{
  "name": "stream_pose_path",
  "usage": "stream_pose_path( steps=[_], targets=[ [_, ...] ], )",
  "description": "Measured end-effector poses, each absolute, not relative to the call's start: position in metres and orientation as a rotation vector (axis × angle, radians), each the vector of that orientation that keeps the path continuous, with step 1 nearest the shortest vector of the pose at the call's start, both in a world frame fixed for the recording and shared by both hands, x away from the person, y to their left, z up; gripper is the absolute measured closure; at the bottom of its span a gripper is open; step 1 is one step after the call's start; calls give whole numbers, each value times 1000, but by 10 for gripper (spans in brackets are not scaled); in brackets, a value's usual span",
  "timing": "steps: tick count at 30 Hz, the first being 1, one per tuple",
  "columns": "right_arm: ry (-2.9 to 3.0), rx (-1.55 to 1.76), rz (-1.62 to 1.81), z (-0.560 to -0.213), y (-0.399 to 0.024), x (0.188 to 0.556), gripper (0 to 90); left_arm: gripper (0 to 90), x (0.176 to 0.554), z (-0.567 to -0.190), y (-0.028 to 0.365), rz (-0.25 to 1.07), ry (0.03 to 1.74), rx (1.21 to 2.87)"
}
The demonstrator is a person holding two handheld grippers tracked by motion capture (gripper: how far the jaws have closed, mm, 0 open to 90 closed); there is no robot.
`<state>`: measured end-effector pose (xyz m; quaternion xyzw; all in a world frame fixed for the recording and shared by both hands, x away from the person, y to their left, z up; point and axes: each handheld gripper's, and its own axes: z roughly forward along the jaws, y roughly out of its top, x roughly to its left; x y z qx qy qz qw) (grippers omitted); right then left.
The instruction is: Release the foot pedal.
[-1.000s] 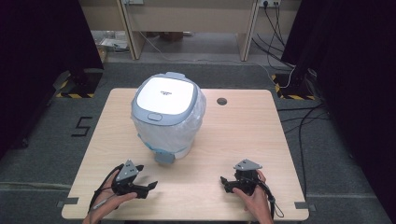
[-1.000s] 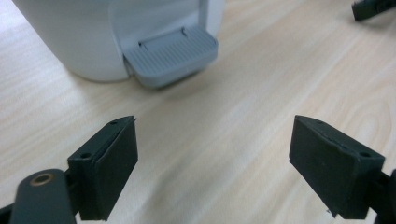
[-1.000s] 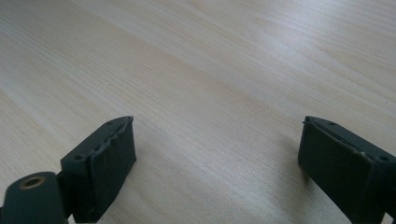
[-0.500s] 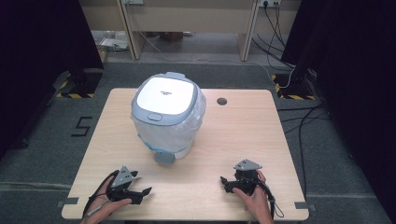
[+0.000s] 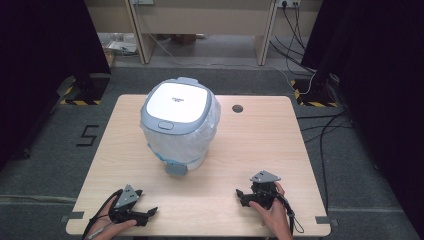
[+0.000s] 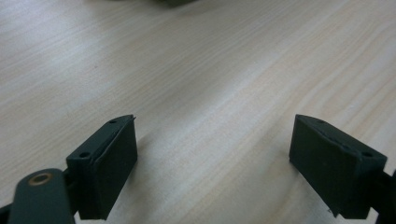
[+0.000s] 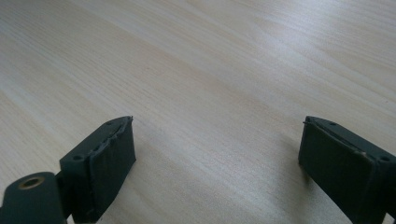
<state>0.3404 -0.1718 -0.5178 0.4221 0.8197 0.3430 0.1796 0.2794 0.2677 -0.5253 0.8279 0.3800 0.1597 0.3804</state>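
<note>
A small bin (image 5: 177,125) with a white and grey lid and a clear plastic liner stands at the middle of the wooden table (image 5: 260,145), its grey pedal facing me. My left gripper (image 5: 147,214) rests near the table's front left corner, held by a hand. Its jaws stand wide apart over bare wood (image 6: 215,140) with nothing between them. My right gripper (image 5: 240,196) lies near the front right, also hand-held. Those jaws are spread wide too, over bare wood (image 7: 217,144). Both grippers are well clear of the bin.
A round cable hole (image 5: 237,108) sits in the table's far right part. Dark curtains flank the table on both sides. Cables (image 5: 320,125) run over the grey floor to the right. A wooden desk frame (image 5: 200,20) stands beyond the table.
My left gripper has slid back toward the table's front left corner and lies lower to the wood. The right gripper and the bin have stayed put.
</note>
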Motion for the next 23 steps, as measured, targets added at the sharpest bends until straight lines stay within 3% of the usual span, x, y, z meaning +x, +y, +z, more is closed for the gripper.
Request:
stream_pose_path(
  steps=[23],
  targets=[
    [2317, 1193, 969, -518, -172, 340, 111, 141, 276, -527, 269, 413, 960, 2099]
  ],
)
